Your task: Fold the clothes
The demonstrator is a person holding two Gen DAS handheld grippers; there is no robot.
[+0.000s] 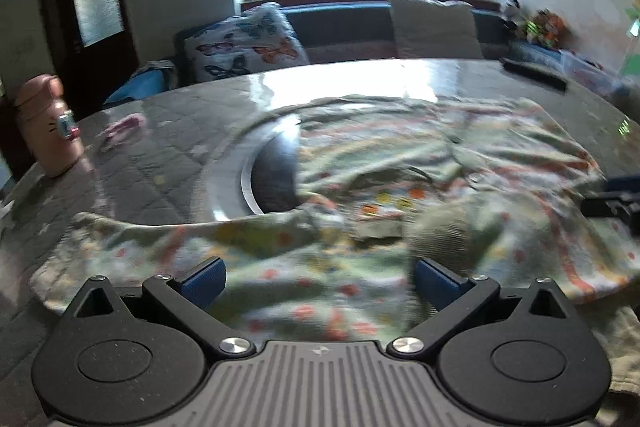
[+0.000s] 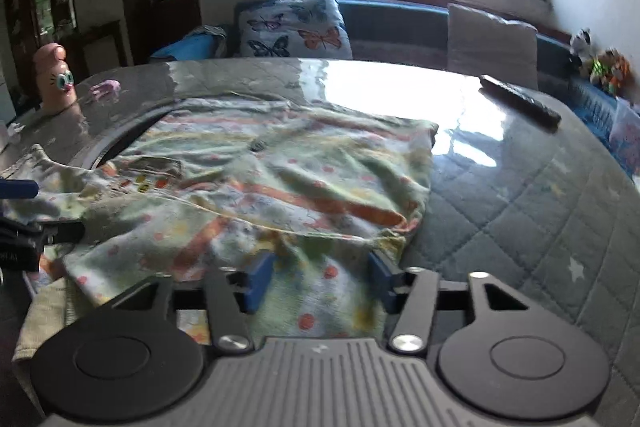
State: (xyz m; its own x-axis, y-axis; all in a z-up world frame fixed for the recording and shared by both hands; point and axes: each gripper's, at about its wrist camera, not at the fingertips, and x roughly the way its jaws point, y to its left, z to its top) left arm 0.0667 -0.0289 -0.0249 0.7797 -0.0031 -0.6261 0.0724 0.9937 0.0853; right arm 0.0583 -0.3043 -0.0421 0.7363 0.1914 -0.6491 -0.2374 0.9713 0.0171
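A pale green garment with orange stripes and dots lies rumpled and spread over the table. My left gripper stands open just above its near edge, blue pads wide apart, with cloth beneath them. My right gripper is open over the garment at its near right corner. Cloth lies between its blue pads, which do not press on it. Each gripper also shows at the edge of the other's view: the right gripper and the left gripper.
The table carries a grey quilted cover under a glossy sheet, with a round metal ring partly beneath the garment. A pink bottle stands far left and a dark remote lies far right. Behind is a sofa with a butterfly cushion.
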